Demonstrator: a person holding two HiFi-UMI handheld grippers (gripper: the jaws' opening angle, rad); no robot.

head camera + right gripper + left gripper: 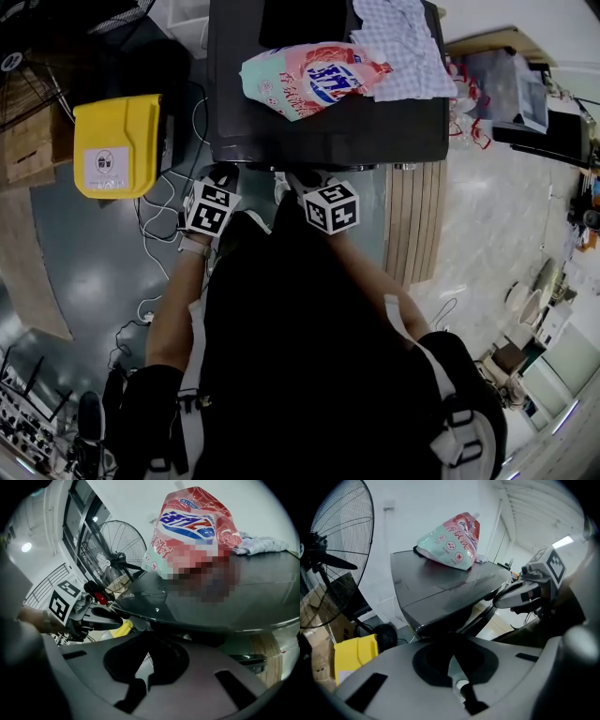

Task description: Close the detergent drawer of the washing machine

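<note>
The dark washing machine (281, 112) stands right in front of me, seen from above. Its detergent drawer is hidden under the top's front edge in every view. My left gripper (223, 173) and right gripper (298, 178) sit side by side at that front edge, marker cubes up. In the left gripper view the jaws (454, 667) are shut with nothing between them, aimed at the machine's front corner (417, 625); the right gripper (520, 597) shows beside it. In the right gripper view the jaws (146, 670) are also shut and empty, under the lid's rim (187, 620).
A pink-and-green detergent pouch (309, 80) and a crumpled checked cloth (403, 47) lie on the machine's top. A yellow bin (117, 145) stands at the left, with cables (155, 225) on the floor. A standing fan (333, 559) is beyond it. Wooden slats (417, 225) lean at the right.
</note>
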